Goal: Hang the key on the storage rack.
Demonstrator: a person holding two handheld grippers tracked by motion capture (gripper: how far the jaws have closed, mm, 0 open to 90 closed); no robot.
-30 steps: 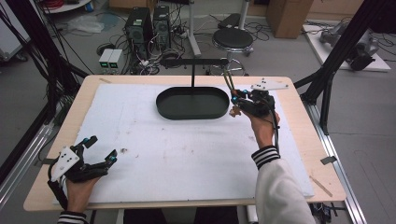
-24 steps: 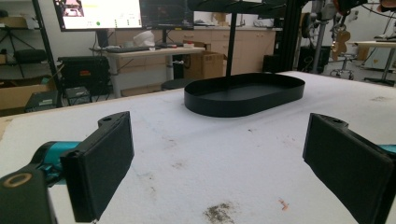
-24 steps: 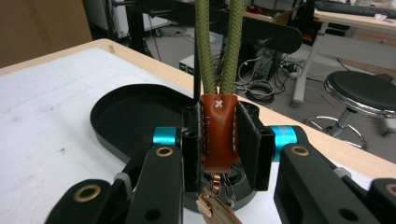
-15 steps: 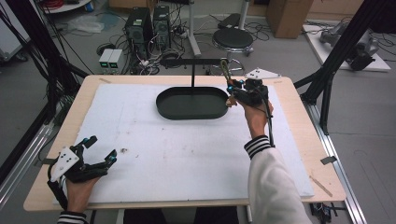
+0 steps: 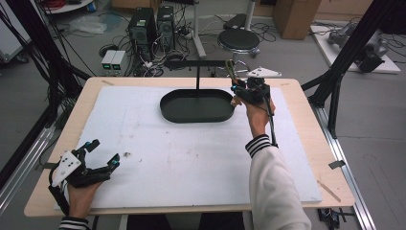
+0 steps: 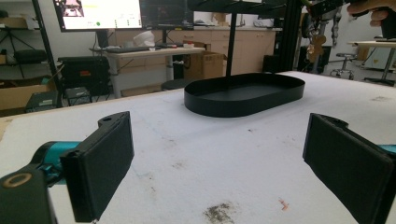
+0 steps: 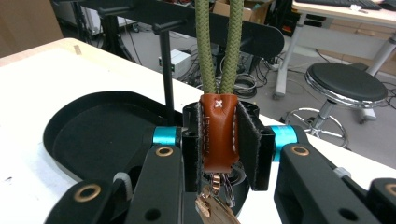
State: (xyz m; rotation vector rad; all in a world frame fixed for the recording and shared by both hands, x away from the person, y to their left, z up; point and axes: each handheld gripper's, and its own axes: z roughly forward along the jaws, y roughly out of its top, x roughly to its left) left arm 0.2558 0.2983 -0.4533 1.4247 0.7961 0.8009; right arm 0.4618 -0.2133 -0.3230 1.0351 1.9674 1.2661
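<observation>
right gripper (image 7: pixel 219 149) jaws clamped on brown leather key fob (image 7: pixel 218 135); left gripper (image 6: pixel 224 158) jaws wide, empty.

Left tool (image 6: pixel 224 172) sitting low over the white table (image 6: pixel 243 140), jaws spread wide with nothing between them. Black oval tray (image 6: pixel 245 93) straight ahead, a thin post rising behind it. Top right, a hand (image 6: pixel 373 9) holding the other tool (image 6: pixel 327 7) up high, with a keychain (image 6: pixel 317 42) dangling under it. Dirty smudges on the table up close.
</observation>
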